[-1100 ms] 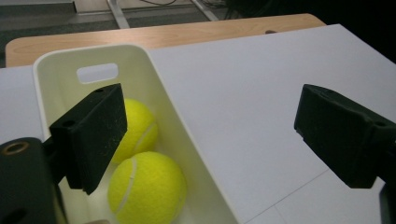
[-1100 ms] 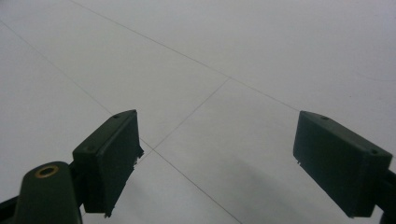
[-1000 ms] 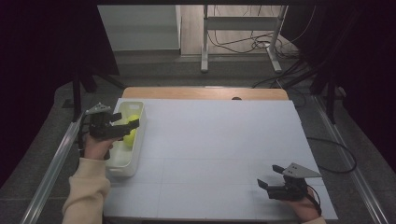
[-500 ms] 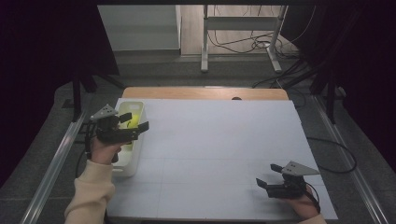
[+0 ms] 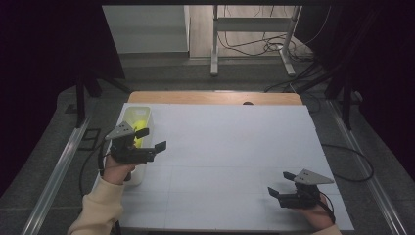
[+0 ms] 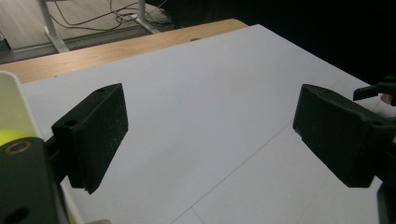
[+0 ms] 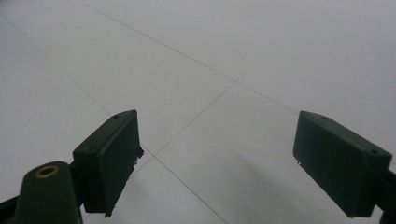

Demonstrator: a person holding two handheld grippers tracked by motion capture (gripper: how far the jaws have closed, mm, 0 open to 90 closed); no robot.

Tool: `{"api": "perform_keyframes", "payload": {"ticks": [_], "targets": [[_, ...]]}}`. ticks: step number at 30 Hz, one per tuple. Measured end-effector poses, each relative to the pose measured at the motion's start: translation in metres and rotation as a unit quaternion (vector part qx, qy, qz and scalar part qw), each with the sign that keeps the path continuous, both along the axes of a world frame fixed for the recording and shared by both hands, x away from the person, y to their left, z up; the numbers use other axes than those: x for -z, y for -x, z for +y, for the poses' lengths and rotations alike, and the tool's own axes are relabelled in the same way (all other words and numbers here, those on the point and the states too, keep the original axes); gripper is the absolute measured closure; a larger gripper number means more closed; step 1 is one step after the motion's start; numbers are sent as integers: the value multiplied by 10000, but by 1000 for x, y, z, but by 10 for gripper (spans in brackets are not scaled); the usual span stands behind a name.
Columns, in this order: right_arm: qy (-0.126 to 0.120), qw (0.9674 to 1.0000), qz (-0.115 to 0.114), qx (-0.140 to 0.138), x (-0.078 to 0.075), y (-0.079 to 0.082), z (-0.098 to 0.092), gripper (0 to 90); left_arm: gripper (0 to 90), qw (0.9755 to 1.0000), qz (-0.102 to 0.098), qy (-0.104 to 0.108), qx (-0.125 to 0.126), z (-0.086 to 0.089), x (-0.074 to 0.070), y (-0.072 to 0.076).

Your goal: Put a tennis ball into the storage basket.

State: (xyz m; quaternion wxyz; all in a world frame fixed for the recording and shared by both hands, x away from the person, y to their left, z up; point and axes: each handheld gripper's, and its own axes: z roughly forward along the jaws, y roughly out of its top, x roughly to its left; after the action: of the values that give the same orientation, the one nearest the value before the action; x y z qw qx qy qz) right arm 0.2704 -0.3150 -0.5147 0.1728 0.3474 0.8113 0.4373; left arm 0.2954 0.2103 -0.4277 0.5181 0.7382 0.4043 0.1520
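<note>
The left gripper's (image 5: 150, 140) fingers stand wide apart and empty beside the white bin (image 5: 128, 117), where the yellow balls (image 5: 140, 132) lie. The right gripper (image 5: 278, 193), also wide open and empty, rests on the table (image 5: 235, 147). Judging by this, no ball has yet reached the table.

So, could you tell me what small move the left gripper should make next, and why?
Probably swing back over the bin and lower toward the yellow object. The left gripper is open with nothing between its jaws and points out over the white table, while the yellow object lies in the bin.
</note>
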Motion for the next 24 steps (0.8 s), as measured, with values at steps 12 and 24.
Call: {"api": "perform_keyframes", "payload": {"ticks": [12,24], "targets": [[-9,10000,-2,-2,0,1,0,155,111,9977,-162,-116,644,-38,14,20],[-32,10000,-36,-37,-1,4,1,155,114,9955,46,-224,916,-58,45,41]]}}
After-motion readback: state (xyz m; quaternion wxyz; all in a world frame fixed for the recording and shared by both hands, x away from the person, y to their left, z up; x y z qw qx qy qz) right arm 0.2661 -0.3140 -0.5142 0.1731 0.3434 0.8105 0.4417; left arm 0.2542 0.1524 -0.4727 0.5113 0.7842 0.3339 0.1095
